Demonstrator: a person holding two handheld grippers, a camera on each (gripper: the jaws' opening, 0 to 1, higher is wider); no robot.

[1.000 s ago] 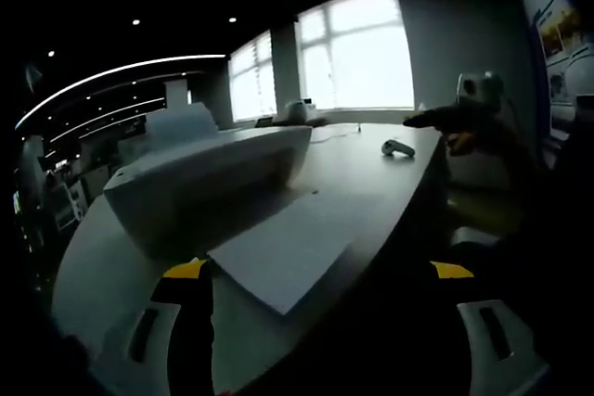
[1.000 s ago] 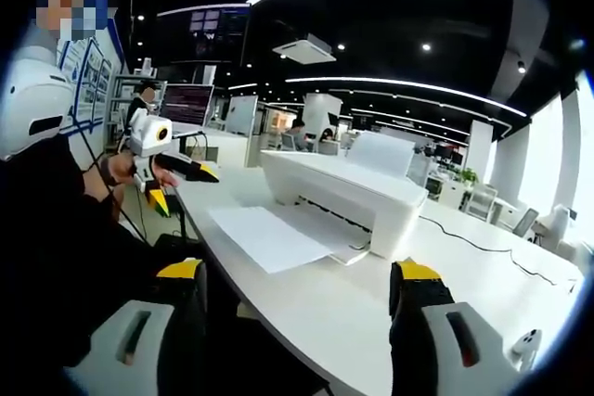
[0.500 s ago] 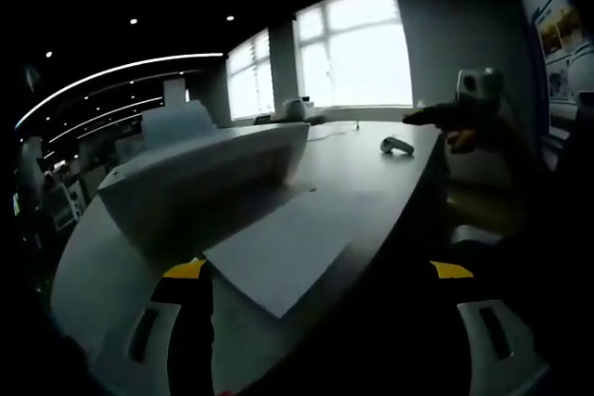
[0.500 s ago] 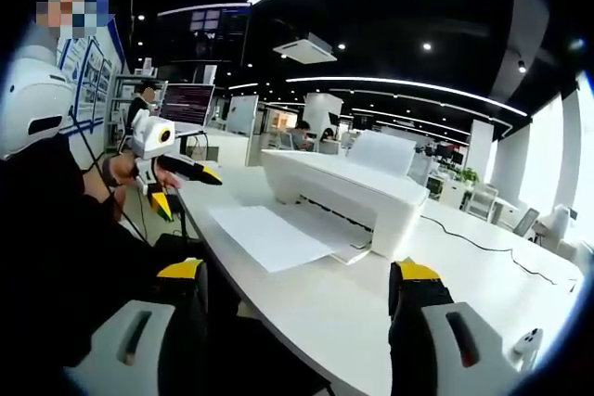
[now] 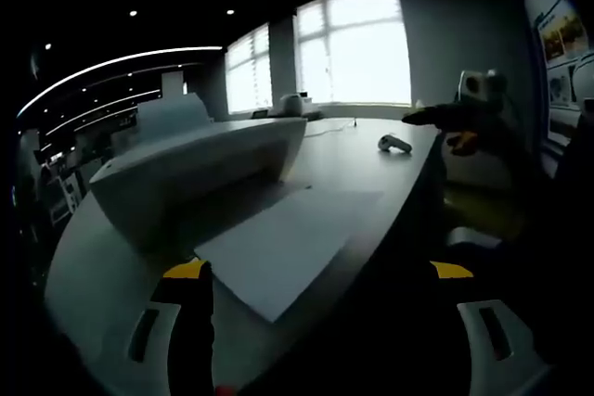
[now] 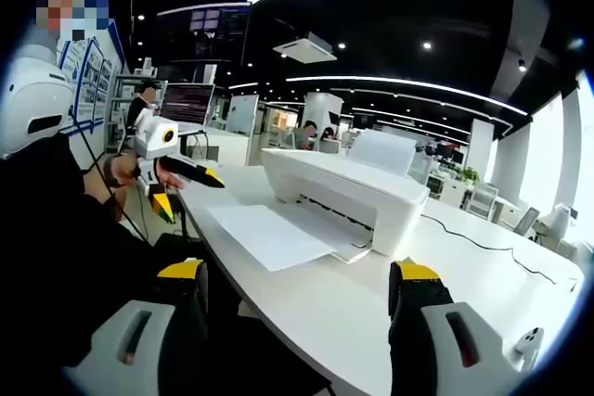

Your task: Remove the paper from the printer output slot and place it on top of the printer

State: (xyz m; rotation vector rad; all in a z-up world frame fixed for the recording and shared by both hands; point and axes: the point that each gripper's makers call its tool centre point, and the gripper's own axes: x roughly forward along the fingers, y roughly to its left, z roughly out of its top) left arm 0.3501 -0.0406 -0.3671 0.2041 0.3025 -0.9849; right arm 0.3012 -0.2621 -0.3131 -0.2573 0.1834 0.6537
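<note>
A white printer (image 6: pixel 345 190) stands on a long white table (image 6: pixel 371 308). A sheet of paper (image 6: pixel 264 235) sticks out of its output slot and lies flat toward the table's edge. The left gripper view has the printer (image 5: pixel 190 172) at left and the paper (image 5: pixel 283 248) just ahead of my left gripper (image 5: pixel 320 322), whose yellow-tipped jaws stand wide apart and empty. My right gripper (image 6: pixel 297 322) is open too, back from the table edge. A hand holds the left gripper (image 6: pixel 186 189) left of the paper. The right gripper (image 5: pixel 436 132) hangs at far right.
A small white handheld device (image 5: pixel 396 144) lies on the table beyond the paper, seen again as the device (image 6: pixel 527 345) at lower right. A dark cable (image 6: pixel 483 246) runs across the table behind the printer. Desks, monitors and people fill the office behind.
The left gripper view has shifted a little, so the printer and paper sit slightly lower and closer. In the right gripper view the left gripper has edged toward the paper. The paper has not moved.
</note>
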